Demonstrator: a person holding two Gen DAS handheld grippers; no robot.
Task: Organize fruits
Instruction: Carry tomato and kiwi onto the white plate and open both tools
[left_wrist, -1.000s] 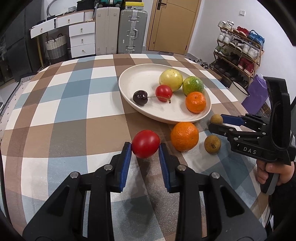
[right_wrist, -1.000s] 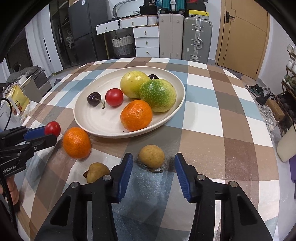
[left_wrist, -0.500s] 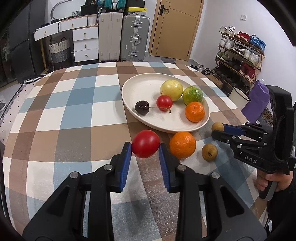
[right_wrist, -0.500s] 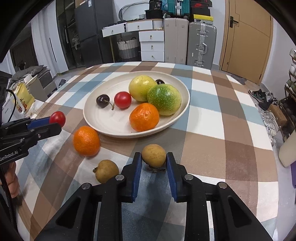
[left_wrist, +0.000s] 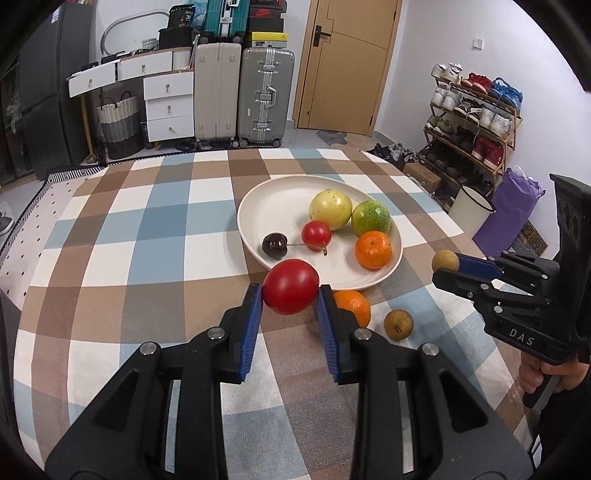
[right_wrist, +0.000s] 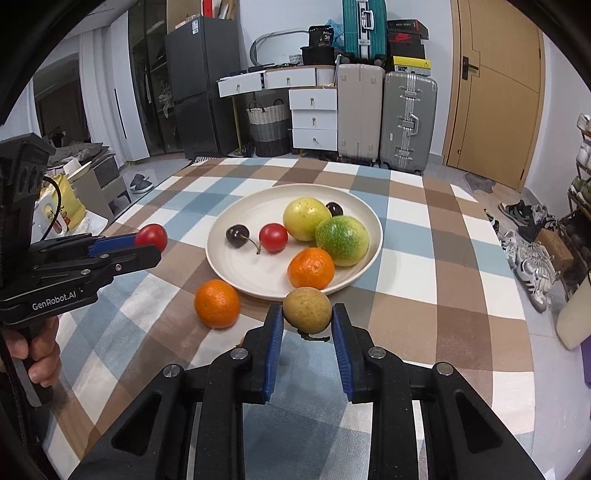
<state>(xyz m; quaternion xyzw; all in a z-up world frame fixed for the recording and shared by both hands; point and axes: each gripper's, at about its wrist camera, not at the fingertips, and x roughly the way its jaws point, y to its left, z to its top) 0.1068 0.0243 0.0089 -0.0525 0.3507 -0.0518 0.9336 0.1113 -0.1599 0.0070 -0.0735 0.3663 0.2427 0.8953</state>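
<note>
Checked cloth (left_wrist: 147, 236), glossy round tomato (left_wrist: 290, 286) in left claw (left_wrist: 290, 295).

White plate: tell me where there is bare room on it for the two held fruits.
The round white plate is bare along its left and near-left part, bordered by the dark cherry, small red tomato and rim. The right half is crowded: yellow round fruit, green round fruit, orange mandarin, another dark cherry.

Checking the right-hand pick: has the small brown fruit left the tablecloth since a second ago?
Yes. The small brown fruit, clamped in the right gripper, has lifted off the cloth and now overlaps the plate rim.
</note>
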